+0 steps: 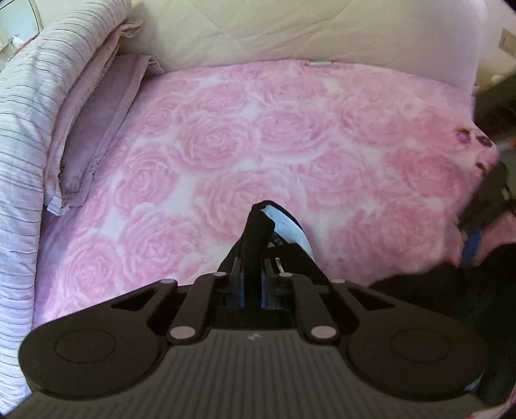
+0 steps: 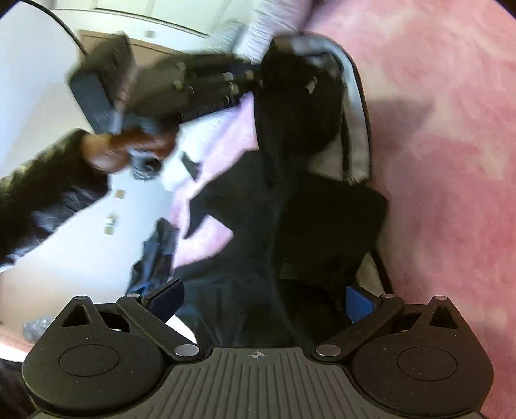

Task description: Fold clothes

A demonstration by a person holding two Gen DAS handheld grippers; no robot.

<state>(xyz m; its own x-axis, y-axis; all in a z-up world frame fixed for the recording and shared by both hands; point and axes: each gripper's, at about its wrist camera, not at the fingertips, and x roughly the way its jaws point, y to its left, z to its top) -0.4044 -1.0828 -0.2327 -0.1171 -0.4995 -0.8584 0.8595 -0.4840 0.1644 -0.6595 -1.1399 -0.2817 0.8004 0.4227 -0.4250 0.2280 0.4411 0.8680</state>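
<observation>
A black garment with a pale lining [image 1: 258, 225] is pinched in my left gripper [image 1: 252, 283], whose blue pads are shut on a fold of it, held above the pink rose blanket [image 1: 225, 138]. In the right wrist view the same black garment [image 2: 290, 209] hangs stretched from my left gripper [image 2: 245, 80] at the top down to the bottom. My right gripper [image 2: 261, 303] is open, its blue pads [image 2: 358, 306] spread either side of the cloth. The view is blurred.
A striped quilt [image 1: 22, 145] and a mauve pillow [image 1: 93, 129] lie along the left. A cream quilted headboard [image 1: 258, 29] stands at the back. The bed edge falls away on the right. Dark blue cloth [image 2: 154, 258] lies by the bedside.
</observation>
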